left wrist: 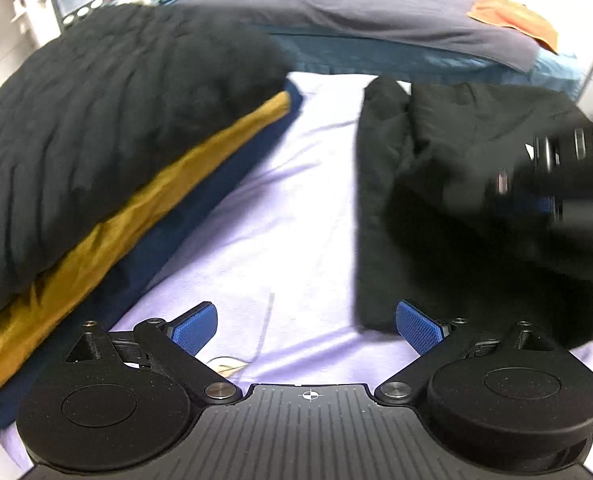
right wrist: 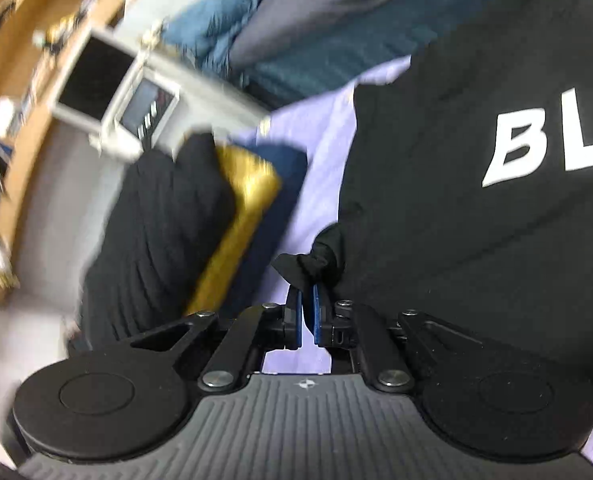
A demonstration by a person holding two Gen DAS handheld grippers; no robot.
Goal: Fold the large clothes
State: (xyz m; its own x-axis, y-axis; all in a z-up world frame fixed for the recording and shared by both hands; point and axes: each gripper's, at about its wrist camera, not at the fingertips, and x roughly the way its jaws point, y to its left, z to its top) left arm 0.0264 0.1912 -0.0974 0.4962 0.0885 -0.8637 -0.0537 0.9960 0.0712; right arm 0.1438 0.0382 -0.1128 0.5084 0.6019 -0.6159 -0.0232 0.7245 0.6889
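A black garment with white letters lies on the lilac sheet. My right gripper is shut on a bunched corner of that black garment, which trails off to the right. In the left wrist view the same black garment lies partly folded at the right, and the right gripper shows as a dark blur above it. My left gripper hovers over the lilac sheet, open, with nothing between its blue pads. Its right pad sits close to the garment's near edge.
A stack of folded clothes lies at the left: black on top, mustard under it, navy at the bottom. Grey and blue bedding with an orange cloth lies at the back. A white appliance and wooden shelf stand beyond.
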